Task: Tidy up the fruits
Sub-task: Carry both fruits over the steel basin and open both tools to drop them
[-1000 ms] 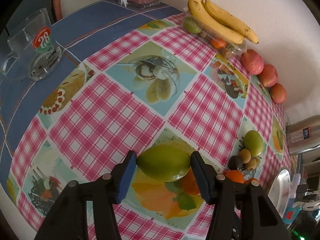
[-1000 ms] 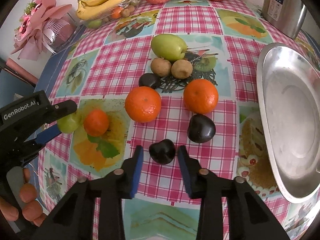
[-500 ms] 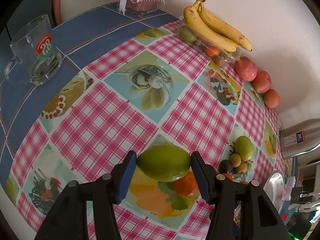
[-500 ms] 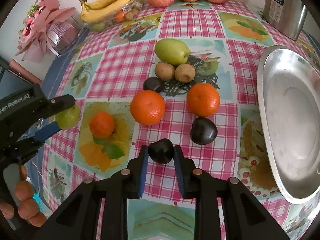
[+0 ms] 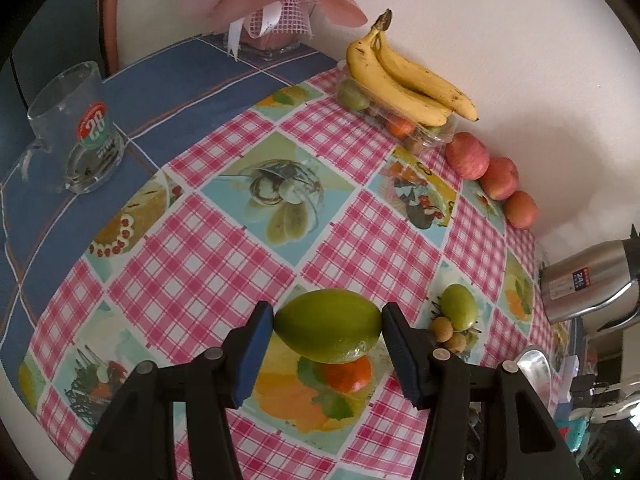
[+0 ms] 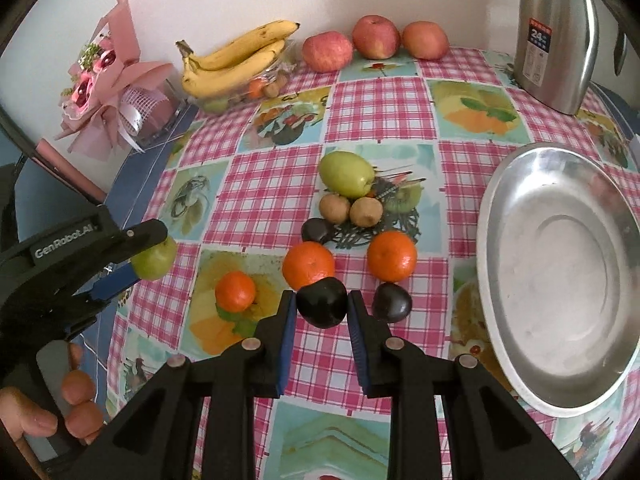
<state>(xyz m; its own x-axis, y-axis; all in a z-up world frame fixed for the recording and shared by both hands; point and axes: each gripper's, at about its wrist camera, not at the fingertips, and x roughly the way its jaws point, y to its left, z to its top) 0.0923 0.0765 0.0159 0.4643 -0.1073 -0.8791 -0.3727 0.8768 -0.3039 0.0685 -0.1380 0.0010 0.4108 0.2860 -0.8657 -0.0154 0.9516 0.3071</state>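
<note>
My left gripper (image 5: pixel 328 330) is shut on a green mango (image 5: pixel 327 325), held clear of the checked tablecloth. A small orange (image 5: pixel 347 374) lies right under it. In the right wrist view the same green mango (image 6: pixel 155 258) shows at the left, in the left gripper (image 6: pixel 138 254). My right gripper (image 6: pixel 322 308) is shut on a dark plum (image 6: pixel 322 305), lifted above the cloth. Another dark plum (image 6: pixel 391 302) lies just to its right. Two oranges (image 6: pixel 309 264) (image 6: pixel 392 255), a small orange (image 6: pixel 235 291), a green mango (image 6: pixel 346 174) and two kiwis (image 6: pixel 335 208) lie beyond.
A steel plate (image 6: pixel 560 284) sits at the right. Bananas (image 6: pixel 236 60) on a clear box and three apples (image 6: pixel 327 51) line the back wall. A steel kettle (image 6: pixel 556 36) stands back right, a glass mug (image 5: pixel 76 132) far left, a pink bouquet (image 6: pixel 108 80) back left.
Both grippers have risen from the table. The right gripper closed on the dark plum and lifted it. The left gripper kept hold of the green mango.
</note>
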